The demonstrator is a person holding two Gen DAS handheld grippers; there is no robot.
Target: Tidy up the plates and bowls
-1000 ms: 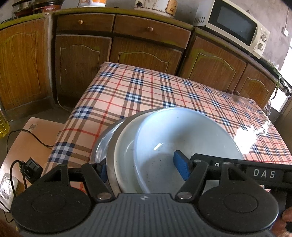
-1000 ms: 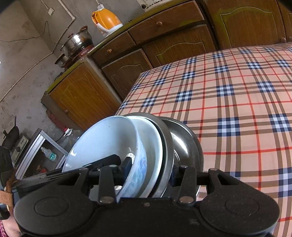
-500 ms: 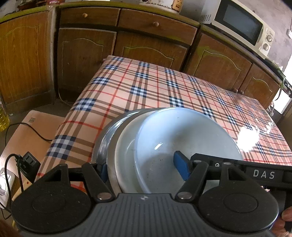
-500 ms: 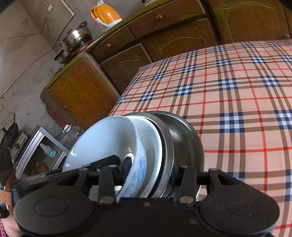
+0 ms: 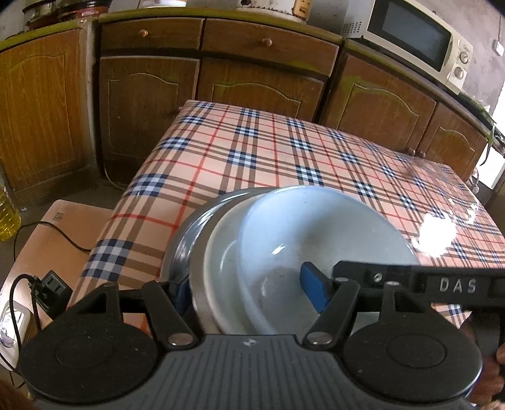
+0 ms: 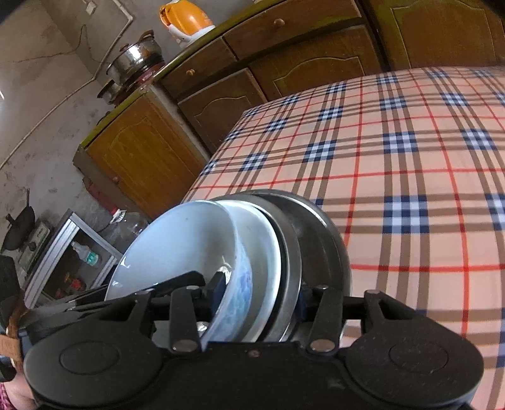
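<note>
A nested stack of dishes (image 5: 284,252) stands tilted on edge over the near edge of the plaid-covered table (image 5: 284,151). Innermost is a pale blue bowl (image 5: 318,239), seated in a white bowl (image 5: 221,261), and behind that are two steel plates (image 6: 318,239), the rearmost toward the table's middle.

The left gripper (image 5: 246,296) is clamped across the whole stack, one blue pad inside the pale blue bowl and the other pressed on the back of the steel plates. The right gripper (image 6: 258,293) straddles the same stack from the other side; its jaws are opening, with the dishes between them, and whether its pads press on the dishes I cannot tell.

Beyond the table runs a row of wooden cabinets (image 5: 252,79), bearing a microwave (image 5: 413,34), an orange kettle (image 6: 186,19) and a steel pot (image 6: 135,60)
</note>
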